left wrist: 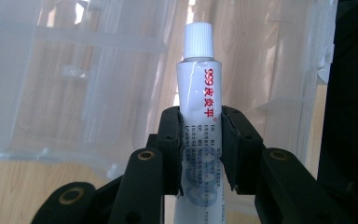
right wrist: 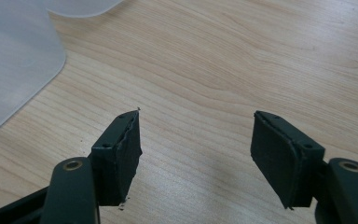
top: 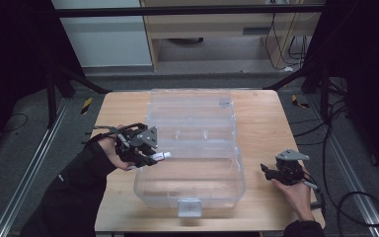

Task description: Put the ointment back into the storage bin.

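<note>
A wooden table (top: pixel 261 123) stands on grey floor, with a clear plastic box (top: pixel 190 182) open on it. The left gripper (top: pixel 150 157) reaches over the box's left wall, pinching a white tube (left wrist: pixel 199 112). The right gripper (top: pixel 268 170) rests beside the box, jaws spread, empty.

Dim surroundings, evenly lit, slightly soft.

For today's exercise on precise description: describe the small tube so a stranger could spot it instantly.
Start at the wooden table and the big clear plastic box lying open on it. At the box's left edge, the left claw grips a small white tube. Its ribbed white cap and red lettering mark it out.
</note>
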{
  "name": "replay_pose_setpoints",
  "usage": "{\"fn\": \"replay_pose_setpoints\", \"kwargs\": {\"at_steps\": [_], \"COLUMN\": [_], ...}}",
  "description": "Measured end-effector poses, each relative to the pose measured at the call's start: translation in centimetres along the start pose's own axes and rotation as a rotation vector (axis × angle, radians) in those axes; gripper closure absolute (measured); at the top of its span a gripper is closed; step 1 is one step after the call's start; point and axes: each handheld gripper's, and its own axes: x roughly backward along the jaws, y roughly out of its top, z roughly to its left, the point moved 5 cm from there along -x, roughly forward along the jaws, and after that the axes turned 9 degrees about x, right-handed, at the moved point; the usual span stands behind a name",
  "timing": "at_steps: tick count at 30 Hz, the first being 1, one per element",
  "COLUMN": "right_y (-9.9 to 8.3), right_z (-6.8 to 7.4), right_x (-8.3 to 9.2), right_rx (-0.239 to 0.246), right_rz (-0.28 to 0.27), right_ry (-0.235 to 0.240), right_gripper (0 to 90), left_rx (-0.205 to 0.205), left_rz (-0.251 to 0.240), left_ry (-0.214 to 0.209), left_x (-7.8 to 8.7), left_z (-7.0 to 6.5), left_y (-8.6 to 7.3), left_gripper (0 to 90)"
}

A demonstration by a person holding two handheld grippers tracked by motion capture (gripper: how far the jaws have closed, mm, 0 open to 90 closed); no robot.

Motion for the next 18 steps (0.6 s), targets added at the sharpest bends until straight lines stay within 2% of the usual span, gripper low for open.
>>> {"fn": "replay_pose_setpoints", "kwargs": {"at_steps": [9,14,18], "right_y": [-0.1,-0.1,-0.1], "right_z": [0.0,0.0,0.1], "right_x": [0.0,-0.1,-0.1], "right_rx": [0.000,0.002,0.004], "right_rz": [0.002,0.006,0.010], "right_ry": [0.003,0.004,0.004], "right_gripper": [33.1,33.1,33.1], "left_rx": [-0.058,-0.065,-0.087], "left_rz": [0.010,0.017,0.024], "left_ry": [-0.045,-0.072,-0.092], "left_x": [-1.9,-3.2,-4.3], "left_z": [-0.9,-1.4,-1.7], "left_y": [1.7,1.9,2.0], "left_gripper": [70.2,70.2,70.2]}}
